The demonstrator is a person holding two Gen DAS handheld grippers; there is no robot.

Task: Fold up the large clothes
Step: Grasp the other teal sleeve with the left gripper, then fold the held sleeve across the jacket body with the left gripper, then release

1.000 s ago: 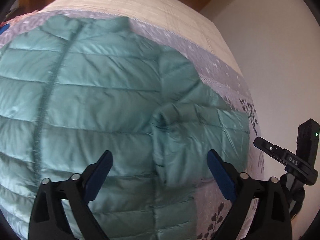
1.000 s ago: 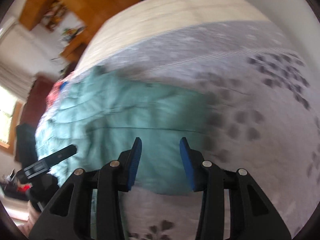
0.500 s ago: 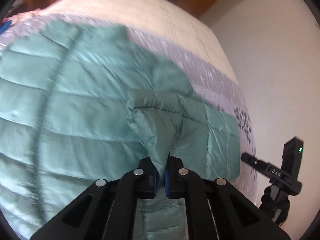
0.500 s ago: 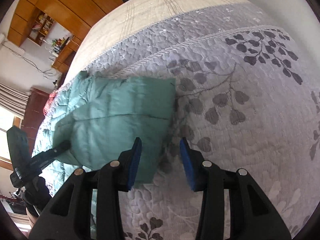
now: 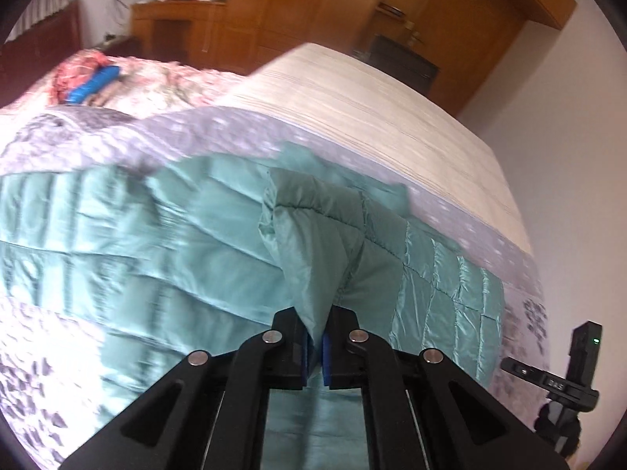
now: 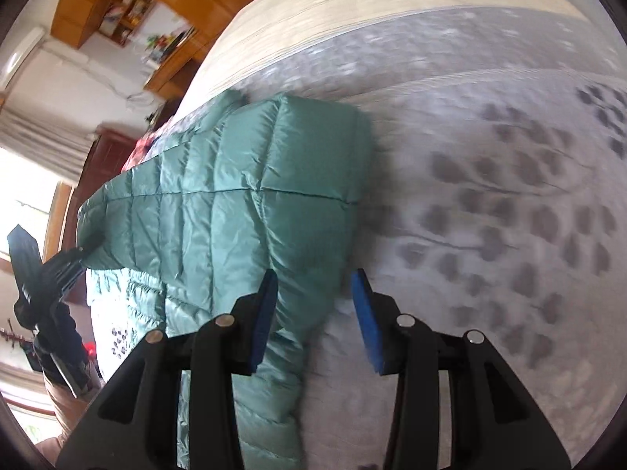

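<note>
A teal quilted puffer jacket point(image 5: 137, 243) lies spread on the bed. My left gripper point(image 5: 316, 346) is shut on the cuff end of its sleeve point(image 5: 313, 235) and holds it lifted above the jacket body. In the right wrist view the sleeve point(image 6: 243, 196) stretches across, folded at the shoulder edge. My right gripper point(image 6: 313, 313) is open, its fingers straddling the jacket's right edge just above the bedspread. My left gripper also shows at the far left of that view point(image 6: 43, 266).
The bed has a grey leaf-print bedspread point(image 6: 509, 196) and a cream striped cover point(image 5: 372, 109) beyond. A floral pillow with a blue object point(image 5: 94, 82) lies at the head. Wooden cabinets point(image 5: 313, 11) and a white wall point(image 5: 568, 125) stand behind.
My left gripper went from open to shut on the sleeve, then lifted it up and back over the jacket. My right gripper moved closer to the jacket's edge, staying open.
</note>
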